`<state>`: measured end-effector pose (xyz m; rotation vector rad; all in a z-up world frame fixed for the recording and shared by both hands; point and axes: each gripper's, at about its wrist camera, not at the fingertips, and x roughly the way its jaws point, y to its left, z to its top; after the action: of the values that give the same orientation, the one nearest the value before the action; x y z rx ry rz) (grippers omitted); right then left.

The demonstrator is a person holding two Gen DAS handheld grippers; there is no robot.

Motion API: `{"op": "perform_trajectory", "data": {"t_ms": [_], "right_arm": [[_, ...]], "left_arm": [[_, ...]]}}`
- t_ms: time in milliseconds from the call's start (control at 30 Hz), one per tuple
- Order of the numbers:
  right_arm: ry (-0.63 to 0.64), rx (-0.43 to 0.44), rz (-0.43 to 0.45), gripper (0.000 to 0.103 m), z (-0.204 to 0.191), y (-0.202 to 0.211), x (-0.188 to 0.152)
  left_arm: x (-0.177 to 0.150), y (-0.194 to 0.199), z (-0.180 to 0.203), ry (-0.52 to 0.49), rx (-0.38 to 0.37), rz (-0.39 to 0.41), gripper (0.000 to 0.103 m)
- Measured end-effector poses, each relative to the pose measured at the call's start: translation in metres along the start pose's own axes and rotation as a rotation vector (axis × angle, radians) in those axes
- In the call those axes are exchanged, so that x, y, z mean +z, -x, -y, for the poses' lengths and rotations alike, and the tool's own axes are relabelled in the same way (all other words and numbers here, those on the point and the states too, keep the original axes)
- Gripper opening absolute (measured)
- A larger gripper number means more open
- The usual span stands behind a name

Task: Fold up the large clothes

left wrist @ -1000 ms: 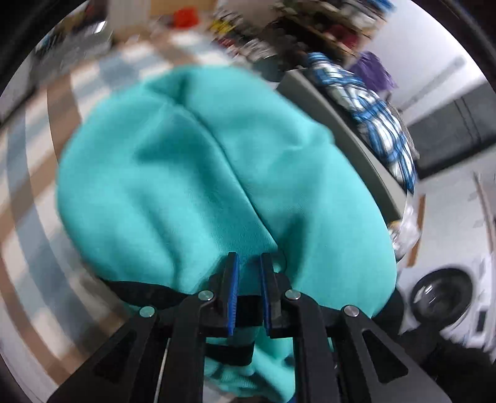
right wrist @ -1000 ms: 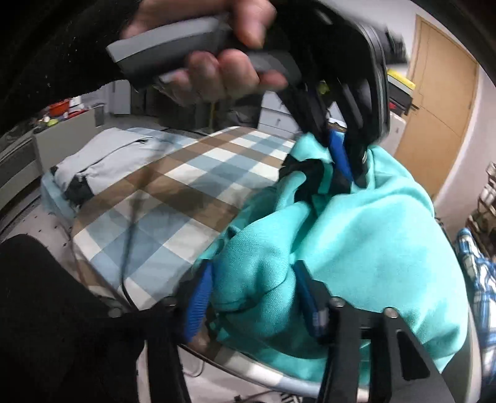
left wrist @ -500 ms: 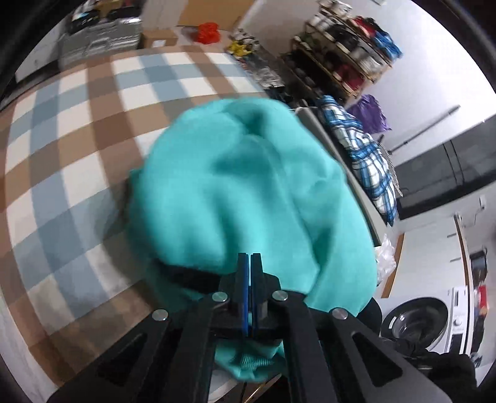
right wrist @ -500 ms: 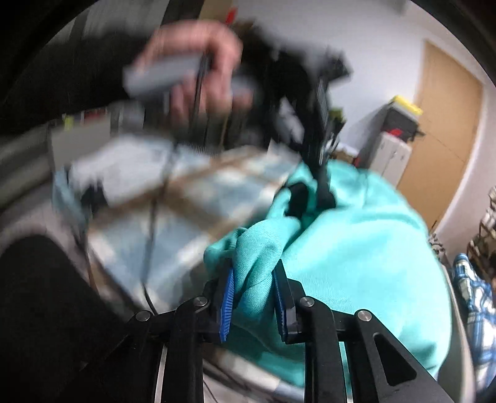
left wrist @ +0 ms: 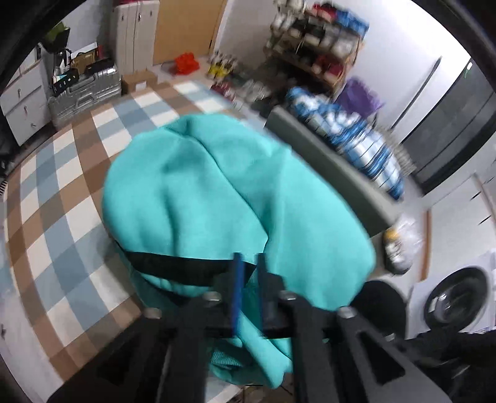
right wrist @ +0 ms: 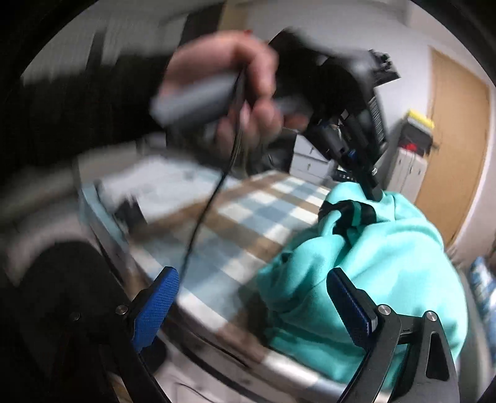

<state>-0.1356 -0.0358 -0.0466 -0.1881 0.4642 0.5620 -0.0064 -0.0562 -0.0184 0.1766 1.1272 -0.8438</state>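
Half a second ago both tongs pinched the teal garment (left wrist: 217, 192); now the left gripper (left wrist: 248, 272) is parting slightly over its black-banded hem, pads off the cloth, and the right gripper (right wrist: 257, 297) is spreading wide, empty. The garment lies bunched at the checked table's (left wrist: 62, 192) near edge, just ahead of both tongs.

1. A table under a checked cloth (left wrist: 62, 198) of brown, blue and white squares fills the left wrist view from 7 to 11 o'clock.
2. At 12 o'clock stands a wooden door (left wrist: 186, 28), with white cabinets (left wrist: 130, 37) beside it.
3. A cluttered shelf rack (left wrist: 319, 40) sits at 1 o'clock against a white wall (left wrist: 400, 52).
4. A washing machine (left wrist: 455, 297) shows at 4 o'clock.
5. A silver suitcase (left wrist: 86, 90) lies at 10 o'clock.
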Motion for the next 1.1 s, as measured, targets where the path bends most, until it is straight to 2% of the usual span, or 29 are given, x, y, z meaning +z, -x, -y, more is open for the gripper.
{"op": "perform_trajectory", "data": {"t_ms": [67,100,200,267,333,367,400,467,600,833,900,967,1033,1100], "right_arm": [[-0.067,-0.004,0.007,0.100,0.010,0.000,0.001],[-0.095,-0.023,0.013,0.100,0.016,0.002,0.002],[-0.141,-0.054,-0.015,0.100,0.027,-0.003,0.000],[-0.173,-0.046,-0.008,0.100,0.032,-0.003,-0.002],[-0.184,-0.038,0.002,0.100,0.035,0.000,0.001],[-0.180,-0.045,0.014,0.100,0.036,0.010,-0.003],[-0.174,-0.056,0.026,0.100,0.036,0.012,-0.002],[-0.166,-0.065,0.038,0.100,0.037,0.022,-0.003],[-0.184,-0.061,0.049,0.100,0.046,0.028,-0.002],[-0.305,-0.022,0.017,0.100,0.075,0.021,-0.003],[-0.338,-0.020,-0.008,0.100,0.083,0.014,-0.005],[-0.388,0.015,-0.065,0.101,0.091,0.004,-0.009],[-0.439,0.103,-0.154,0.101,0.095,-0.012,-0.015],[-0.463,0.150,-0.235,0.102,0.095,-0.026,-0.022]], "left_arm": [[0.002,-0.014,-0.002,0.033,-0.006,-0.040,0.038],[0.003,-0.015,0.000,0.033,0.004,-0.046,0.039],[0.002,-0.016,0.012,-0.049,0.086,-0.047,0.046],[0.001,-0.025,0.012,-0.070,0.125,-0.064,0.047],[0.000,-0.034,0.000,-0.035,0.104,-0.078,0.046],[0.000,-0.035,-0.007,-0.017,0.092,-0.071,0.036],[0.000,-0.036,-0.010,0.000,0.075,-0.066,0.030],[-0.001,-0.035,-0.018,0.030,0.013,-0.052,0.021],[-0.008,-0.027,-0.009,-0.023,0.027,-0.018,0.009],[-0.019,0.005,-0.012,-0.052,-0.001,0.058,0.004],[-0.020,0.006,-0.018,-0.065,0.027,0.058,0.002],[-0.025,0.009,-0.033,-0.025,0.005,0.075,0.002],[-0.029,0.005,-0.043,-0.005,0.007,0.078,0.002],[-0.032,-0.001,-0.047,0.005,0.002,0.074,0.002]]}}
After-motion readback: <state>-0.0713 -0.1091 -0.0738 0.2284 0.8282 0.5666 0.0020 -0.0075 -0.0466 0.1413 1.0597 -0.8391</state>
